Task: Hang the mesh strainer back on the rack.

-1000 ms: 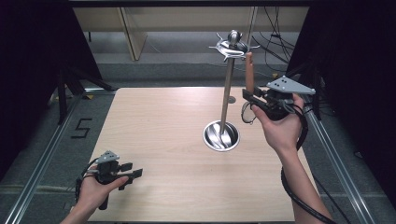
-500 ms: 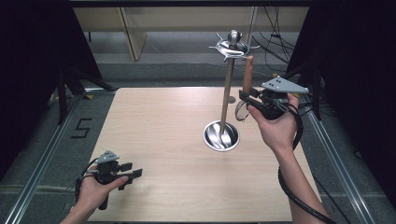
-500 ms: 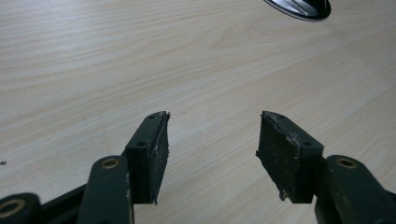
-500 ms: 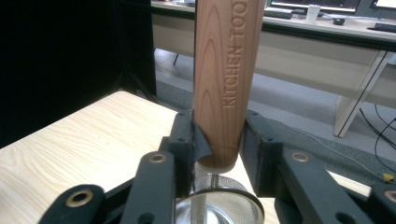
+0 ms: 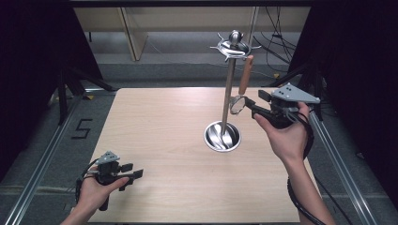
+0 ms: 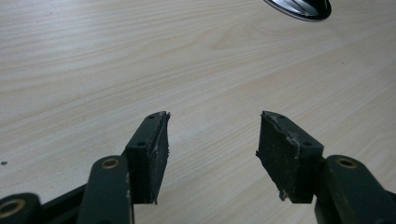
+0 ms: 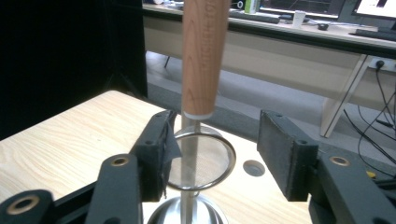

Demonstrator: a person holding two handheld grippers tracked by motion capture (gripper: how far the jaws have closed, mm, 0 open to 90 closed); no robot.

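High view: a pale wooden table (image 5: 164, 136) seen from above. Toward its far right stands a metal rack (image 5: 228, 89), a thin upright pole rising from a round shiny base, with a ring of hooks at the top. A small strainer (image 5: 242, 86) with a wooden handle hangs from one hook, mesh end down, so its own weight keeps it straight beside the pole. The right gripper (image 5: 248, 104) is held level just right of the pole, its jaws around the mesh ring. They have just been opening, which reads as a release now that the hook carries the strainer. The left gripper (image 5: 133, 174) rests low at the near left corner, well apart from the rack, seemingly idle.

Left gripper view: two black jaws spread wide, with nothing between them, only bare table beneath. The edge of the rack's base (image 6: 299, 7) shows far ahead and to the right of the jaws.

Right gripper view: the jaws stand spread. The mesh ring (image 7: 201, 161) hangs between them, close against the left pad, whether touching I cannot tell, and clear of the right pad. The wooden handle (image 7: 204, 56) rises straight above the gap. The pole (image 7: 187, 196) stands just behind the ring, so drawing the gripper back looks like the clear way out. Beyond are a desk (image 7: 299, 51), cables and a dark curtain.
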